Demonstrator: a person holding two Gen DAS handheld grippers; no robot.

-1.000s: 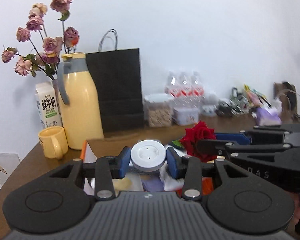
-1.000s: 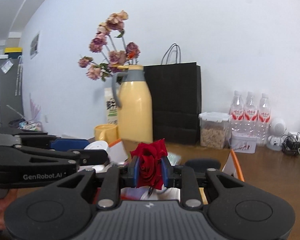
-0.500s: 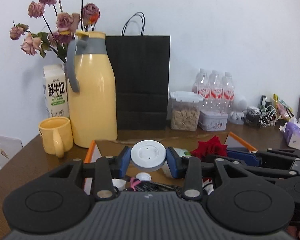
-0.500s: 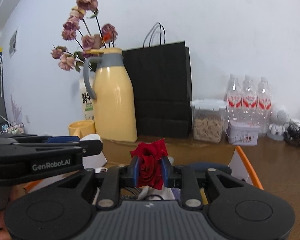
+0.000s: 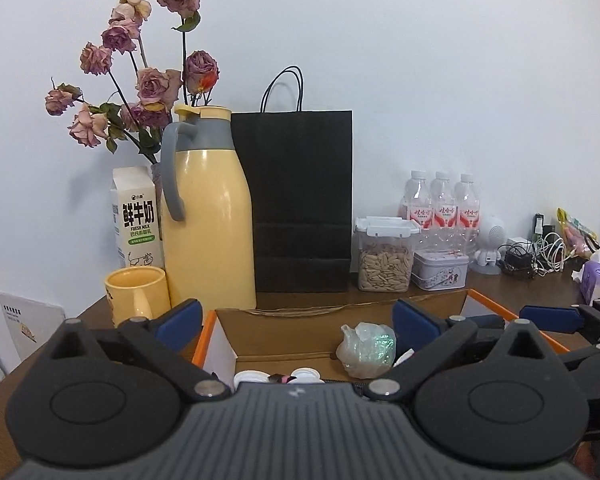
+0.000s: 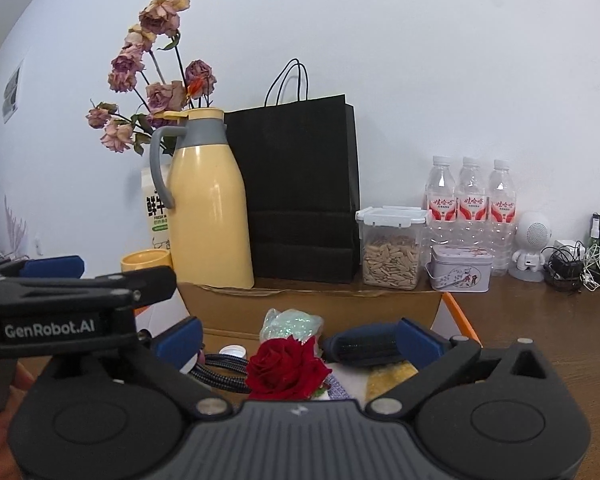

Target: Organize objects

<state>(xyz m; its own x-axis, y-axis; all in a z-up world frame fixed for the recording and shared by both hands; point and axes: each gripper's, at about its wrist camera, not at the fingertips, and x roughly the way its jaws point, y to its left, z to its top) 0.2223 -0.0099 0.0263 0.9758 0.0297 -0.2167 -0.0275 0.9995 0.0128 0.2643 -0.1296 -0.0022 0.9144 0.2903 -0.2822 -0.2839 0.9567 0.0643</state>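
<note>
Step in hand: a judgement, both drops into the cardboard box (image 5: 320, 334) look done; each gripper sits spread over the box with nothing between its fingers.
Left gripper (image 5: 296, 322): released, jaws wide apart and empty, over the near left part of the box.
Right gripper (image 6: 300, 338): released as well, jaws wide, empty; the red rose (image 6: 286, 368) lies in the box just below the gap, touching neither finger as far as I can tell.
Other box contents: a crumpled clear wrapper (image 6: 292, 322) toward the far side, a dark brush-like roll (image 6: 364, 346) to the right, a braided cable (image 6: 220, 370) to the left, white round caps (image 5: 256, 377) at the near edge of the left view.
Next move: probably lift both grippers clear of the box and look for any loose item outside it; none shows within reach here.
Counts: three water bottles (image 6: 472, 204), one yellow thermos jug (image 5: 208, 216), one yellow mug (image 5: 138, 294), one milk carton (image 5: 138, 216), one black paper bag (image 5: 300, 200), one seed container (image 5: 386, 256), one small tin (image 6: 462, 268).
Far left: dried roses (image 5: 140, 80) behind the jug.
</note>
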